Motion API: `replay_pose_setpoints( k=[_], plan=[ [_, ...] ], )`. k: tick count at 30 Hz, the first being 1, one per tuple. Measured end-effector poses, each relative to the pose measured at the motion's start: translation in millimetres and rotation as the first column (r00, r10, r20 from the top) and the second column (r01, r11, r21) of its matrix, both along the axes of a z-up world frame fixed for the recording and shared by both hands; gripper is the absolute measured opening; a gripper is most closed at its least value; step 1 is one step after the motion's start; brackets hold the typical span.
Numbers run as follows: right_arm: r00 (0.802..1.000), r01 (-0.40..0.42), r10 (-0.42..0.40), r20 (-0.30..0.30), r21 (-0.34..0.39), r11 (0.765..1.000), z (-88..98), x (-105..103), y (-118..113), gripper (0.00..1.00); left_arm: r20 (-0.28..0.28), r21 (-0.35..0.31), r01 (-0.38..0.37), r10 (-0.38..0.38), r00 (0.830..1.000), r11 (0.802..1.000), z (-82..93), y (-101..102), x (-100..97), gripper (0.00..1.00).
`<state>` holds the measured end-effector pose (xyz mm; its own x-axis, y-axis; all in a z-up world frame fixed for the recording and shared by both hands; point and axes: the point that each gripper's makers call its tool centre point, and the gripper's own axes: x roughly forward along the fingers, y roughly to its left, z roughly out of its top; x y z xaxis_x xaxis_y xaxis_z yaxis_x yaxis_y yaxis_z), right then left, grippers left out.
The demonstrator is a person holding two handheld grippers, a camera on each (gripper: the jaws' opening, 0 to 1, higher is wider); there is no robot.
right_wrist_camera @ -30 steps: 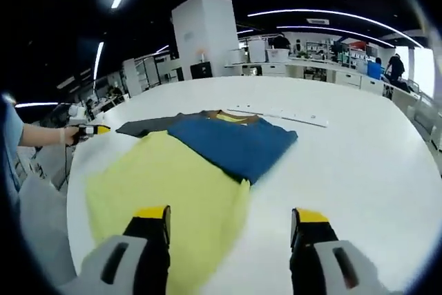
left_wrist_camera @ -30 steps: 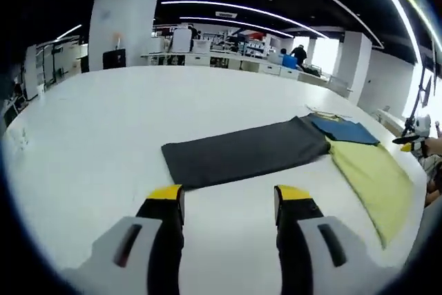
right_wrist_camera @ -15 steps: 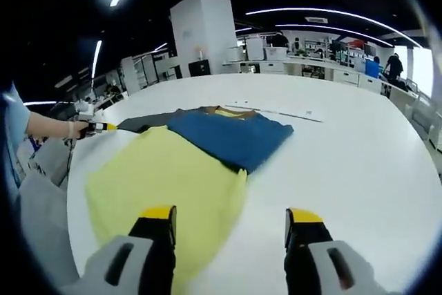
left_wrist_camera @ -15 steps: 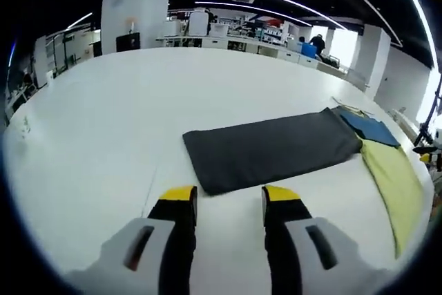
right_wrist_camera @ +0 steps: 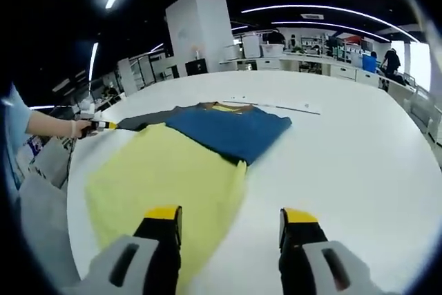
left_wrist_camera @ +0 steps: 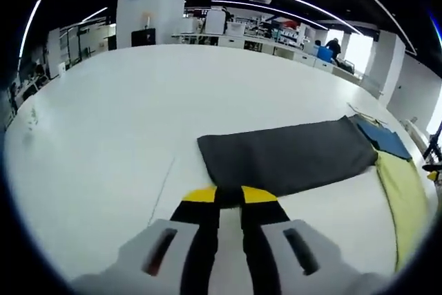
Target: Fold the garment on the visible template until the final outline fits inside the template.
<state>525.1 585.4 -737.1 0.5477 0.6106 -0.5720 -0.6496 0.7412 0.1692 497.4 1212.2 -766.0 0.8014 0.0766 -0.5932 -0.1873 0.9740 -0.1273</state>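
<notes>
A long dark grey cloth (left_wrist_camera: pixel 286 157) lies flat on the white table (left_wrist_camera: pixel 103 122). My left gripper (left_wrist_camera: pixel 230 195) is at its near edge, jaws shut on that edge. Past the grey cloth's far end lie a blue garment (left_wrist_camera: pixel 387 141) and a pale yellow sheet (left_wrist_camera: pixel 404 195). In the right gripper view the yellow sheet (right_wrist_camera: pixel 159 170) spreads in front, with the blue garment (right_wrist_camera: pixel 231 129) overlapping its far side and the grey cloth (right_wrist_camera: pixel 148 119) behind. My right gripper (right_wrist_camera: pixel 231 215) hovers open over the yellow sheet's near edge. The left gripper (right_wrist_camera: pixel 103 126) shows at the grey cloth's end.
A person's hand (right_wrist_camera: pixel 72 128) and blue sleeve (right_wrist_camera: pixel 14 122) come in at the left of the right gripper view. A thin pale strip (right_wrist_camera: pixel 276 107) lies on the table beyond the blue garment. A white pillar (left_wrist_camera: pixel 152 5) and desks stand far behind.
My left gripper has moved forward to the grey cloth's near edge and its jaws have come together from wide open. The right gripper has barely shifted and stays open.
</notes>
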Motion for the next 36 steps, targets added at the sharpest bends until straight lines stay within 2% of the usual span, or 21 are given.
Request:
replay_pose_setpoints(
  k=[2,4,6,8,10,12,14,21,24,29,36],
  plan=[
    [1.000,0.008,-0.008,-0.012,0.004,1.000,-1.7,-1,0,0.55,0.003,0.019,0.022,-0.022,1.000,1.000,2.0,0,1.2,0.00],
    [1.000,0.009,-0.009,-0.010,0.004,1.000,-2.8,-2,-1,0.54,-0.003,0.032,0.034,-0.034,0.999,0.999,3.1,-1,1.3,0.00],
    [1.000,0.013,-0.013,-0.014,0.010,1.000,-2.8,-3,-1,0.54,0.002,0.019,0.037,-0.037,0.999,0.999,6.1,-3,2.5,0.00],
    [1.000,0.017,-0.016,-0.011,0.016,1.000,-2.2,-4,-1,0.54,0.013,0.046,0.048,-0.049,0.999,0.998,12.3,-5,5.0,0.00],
    [1.000,0.019,-0.019,-0.016,0.017,1.000,-2.9,-4,-2,0.53,0.031,0.071,0.097,-0.099,0.995,0.993,19.9,-14,11.0,0.00],
    [1.000,0.024,-0.024,-0.018,0.030,0.999,-2.2,-4,-2,0.53,0.019,0.129,0.169,-0.172,0.985,0.977,25.6,-27,17.2,0.00],
    [0.999,0.028,-0.027,-0.020,0.035,0.999,-2.3,-3,-3,0.53,0.035,0.136,0.210,-0.216,0.976,0.968,31.6,-42,24.5,0.00],
    [1.000,0.028,-0.028,-0.012,0.044,0.999,-0.8,-2,-5,0.51,0.073,0.166,0.351,-0.366,0.928,0.922,58.2,-107,50.7,0.00],
    [0.999,0.032,-0.031,-0.010,0.048,0.998,-1.0,-3,-8,0.51,0.092,0.166,0.384,-0.402,0.911,0.908,67.5,-122,59.2,0.00],
    [0.999,0.048,-0.047,-0.013,0.057,0.997,-3.3,-5,-13,0.51,0.119,0.173,0.450,-0.473,0.873,0.876,86.7,-155,74.2,0.00],
    [0.998,0.062,-0.061,-0.010,0.082,0.995,-2.9,-6,-14,0.50,0.165,0.153,0.534,-0.554,0.816,0.832,108.7,-213,95.7,0.00]
  ],
)
